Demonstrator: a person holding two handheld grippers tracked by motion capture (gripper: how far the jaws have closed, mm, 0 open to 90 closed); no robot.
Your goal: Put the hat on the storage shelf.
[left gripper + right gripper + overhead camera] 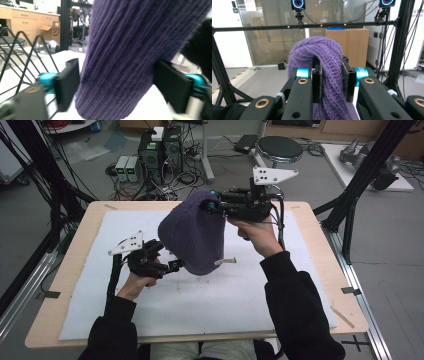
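Note:
A purple knit hat [192, 237] hangs above the white mat [200, 305] in the high view. My right gripper [210, 206] is shut on a fold at the hat's top, and in the right gripper view the purple knit [319, 55] bulges up between the two closed jaws of that gripper [331, 75]. My left gripper [176, 265] sits at the hat's lower left edge. In the left gripper view its jaws stand wide open on either side of the hanging hat [125, 62], not pressing it. A small white tag [227, 262] sticks out near the hat's lower right.
The mat covers a wooden table [320, 245]. Black frame posts [360, 185] stand at the right and left. On the floor behind are computer boxes [160, 150] with cables and a round stool [280, 147]. A cardboard box [348, 45] shows beyond the right gripper.

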